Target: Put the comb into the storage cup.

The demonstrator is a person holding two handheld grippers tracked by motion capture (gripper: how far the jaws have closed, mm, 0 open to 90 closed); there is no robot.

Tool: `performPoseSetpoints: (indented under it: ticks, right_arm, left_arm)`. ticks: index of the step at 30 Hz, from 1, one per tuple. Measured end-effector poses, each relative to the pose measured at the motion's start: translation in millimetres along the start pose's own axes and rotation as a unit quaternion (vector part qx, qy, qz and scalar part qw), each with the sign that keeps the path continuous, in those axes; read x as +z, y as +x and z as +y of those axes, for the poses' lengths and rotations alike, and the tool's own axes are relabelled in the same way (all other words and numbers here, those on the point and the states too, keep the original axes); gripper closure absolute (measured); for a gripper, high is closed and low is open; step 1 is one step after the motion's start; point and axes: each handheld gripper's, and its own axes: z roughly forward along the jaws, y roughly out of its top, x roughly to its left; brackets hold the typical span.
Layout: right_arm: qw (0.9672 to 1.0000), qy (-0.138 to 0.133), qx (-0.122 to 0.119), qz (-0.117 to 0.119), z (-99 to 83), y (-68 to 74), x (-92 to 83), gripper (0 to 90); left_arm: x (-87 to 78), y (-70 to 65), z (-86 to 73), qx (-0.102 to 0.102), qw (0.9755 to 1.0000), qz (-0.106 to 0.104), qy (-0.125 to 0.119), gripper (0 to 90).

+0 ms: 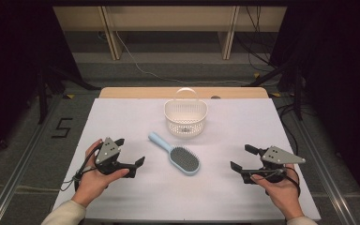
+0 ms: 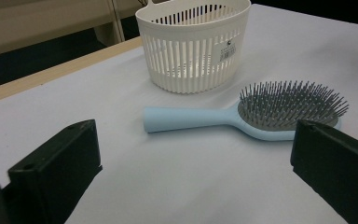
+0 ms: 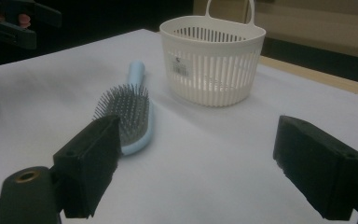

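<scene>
White table (image 1: 122, 122), brush (image 1: 176, 154) at frame centre below the basket (image 1: 185, 117).
Both grippers, left (image 1: 131, 151) and right (image 1: 240, 158), gape empty; brush looks light and stiff, best pinched on its slim handle.

A hairbrush (image 1: 179, 157) lies on the table (image 1: 122, 117), bristles up, just in front of a basket (image 1: 185, 117). The left gripper (image 1: 130, 152) and right gripper (image 1: 242, 158) flank the brush, both well apart from it.
</scene>
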Motion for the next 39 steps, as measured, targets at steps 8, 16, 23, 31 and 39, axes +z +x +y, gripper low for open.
performPoseSetpoints:
  ticks: [8,16,23,31,39]
  right_arm:
    - [1.0000,0.001,0.003,-0.001,0.1,-0.1,-0.6,15.9]
    - [1.0000,0.002,0.001,-0.002,0.2,-0.5,0.1,16.0]
    - [1.0000,0.007,0.000,0.000,0.1,1.0,4.1,16.0]
    - [1.0000,0.009,-0.002,-0.003,0.0,1.3,5.4,16.0]
    - [1.0000,0.007,0.002,-0.005,-0.4,-0.8,3.0,16.0]
  left_arm:
    - [-1.5,0.4,1.0,0.005,1.0000,-0.002,-0.003,7.2]
    - [-1.4,-4.7,8.8,0.022,0.9996,-0.017,0.002,63.3]
    - [11.8,-10.2,23.8,0.010,0.9991,-0.016,0.038,89.6]
    - [66.0,-6.6,45.9,0.023,0.9955,-0.010,0.092,89.7]
    - [119.7,-0.7,57.1,0.034,0.9893,0.007,0.142,89.7]
